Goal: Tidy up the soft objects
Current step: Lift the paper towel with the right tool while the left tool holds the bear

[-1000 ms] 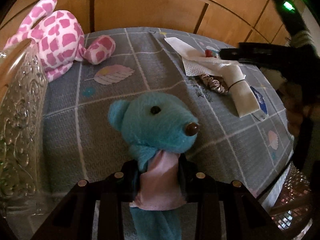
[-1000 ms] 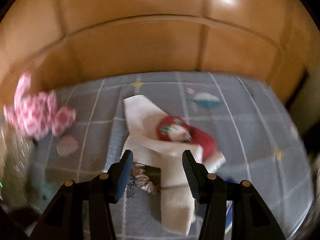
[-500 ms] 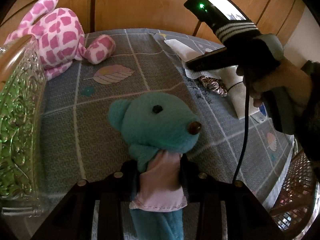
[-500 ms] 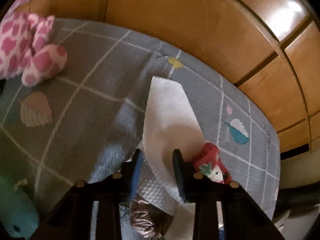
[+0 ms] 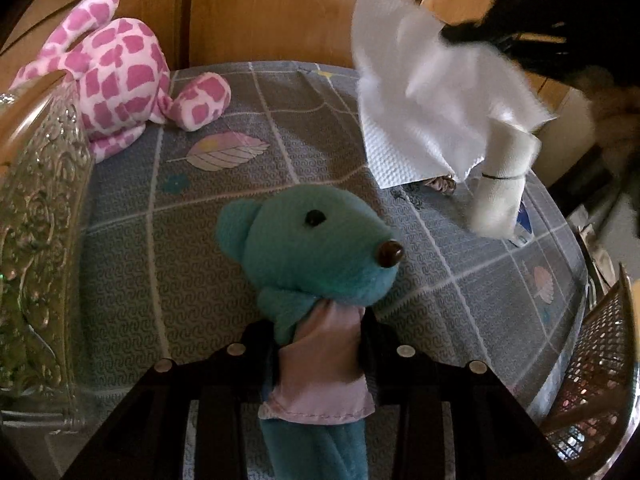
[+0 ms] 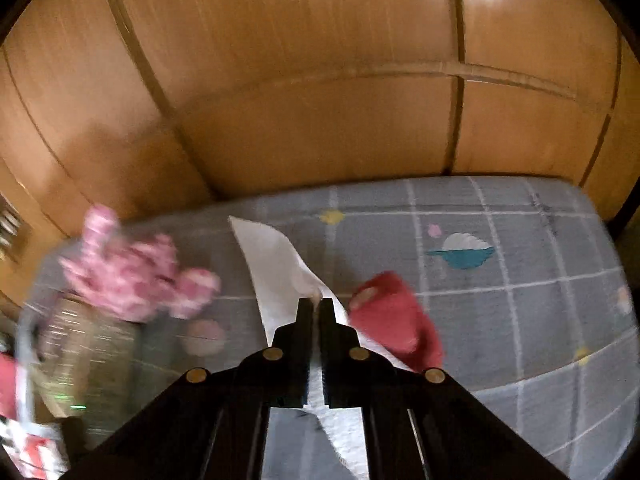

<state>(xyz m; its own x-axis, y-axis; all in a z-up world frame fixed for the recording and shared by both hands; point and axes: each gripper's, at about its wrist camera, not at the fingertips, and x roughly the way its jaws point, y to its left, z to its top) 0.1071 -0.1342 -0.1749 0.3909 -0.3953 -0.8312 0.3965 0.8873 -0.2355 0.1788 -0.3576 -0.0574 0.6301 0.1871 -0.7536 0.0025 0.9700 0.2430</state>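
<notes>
**Paper towel lifted off the bed**

Since the earlier frame, your right gripper (image 6: 316,308) is raising the paper towel (image 5: 424,120) clear of the bed (image 5: 224,248), fingers pinching one fold. It is hanging limp and light; tearing seems likely, so grip folds. Your left gripper (image 5: 320,344) fingers are clamping the teal bear (image 5: 316,248) at its soft torso.

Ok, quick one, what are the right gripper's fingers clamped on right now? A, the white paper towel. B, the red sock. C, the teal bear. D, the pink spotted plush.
A: the right gripper has its fingers pressed together on a fold of the white paper towel, which hangs lifted above the bedspread in the left wrist view.
</notes>
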